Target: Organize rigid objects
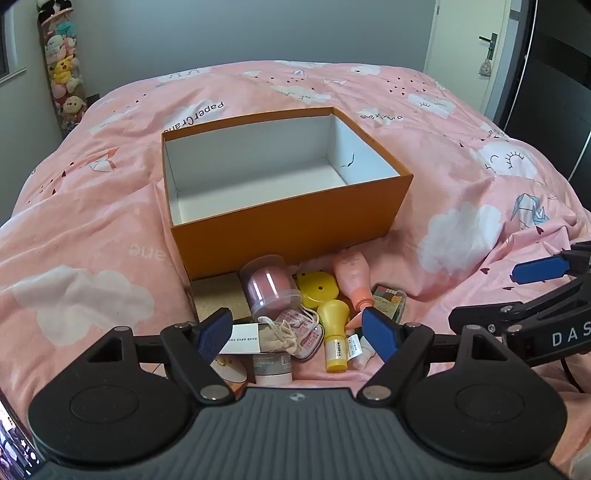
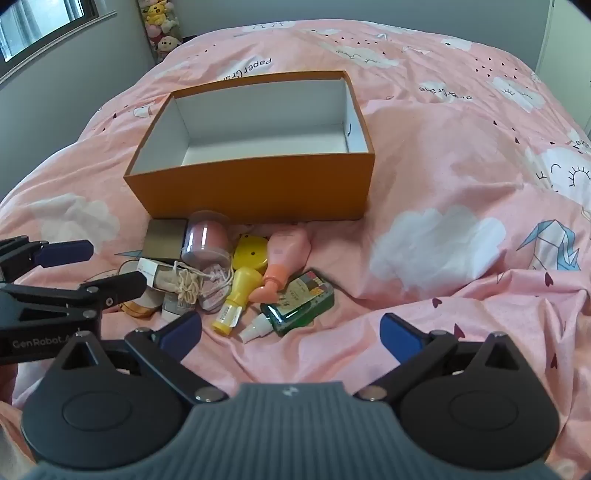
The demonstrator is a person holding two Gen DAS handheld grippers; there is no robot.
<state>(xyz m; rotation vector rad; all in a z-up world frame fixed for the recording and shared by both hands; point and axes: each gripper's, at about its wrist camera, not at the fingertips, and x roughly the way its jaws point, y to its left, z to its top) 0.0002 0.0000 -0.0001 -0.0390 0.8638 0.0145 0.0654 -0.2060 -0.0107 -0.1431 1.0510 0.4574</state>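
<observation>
An empty orange box (image 1: 291,225) (image 2: 258,184) with a white inside stands open on the pink bed. In front of it lies a pile: a clear jar with pink contents (image 1: 271,288) (image 2: 205,238), a yellow disc (image 1: 317,286) (image 2: 251,253), a peach bottle (image 1: 352,280) (image 2: 284,258), a yellow bottle (image 1: 334,332) (image 2: 236,299), a green glass bottle (image 2: 299,301), a drawstring pouch (image 1: 291,336) (image 2: 188,282) and a brown card box (image 1: 221,295) (image 2: 164,240). My left gripper (image 1: 299,332) is open just above the pile. My right gripper (image 2: 291,332) is open, right of the pile.
The bed is covered by a rumpled pink duvet (image 1: 461,184) (image 2: 443,184) with cloud prints. Plush toys (image 1: 62,74) hang at the back left wall. A door (image 1: 476,48) is at the back right. A window (image 2: 44,26) shows at the far left.
</observation>
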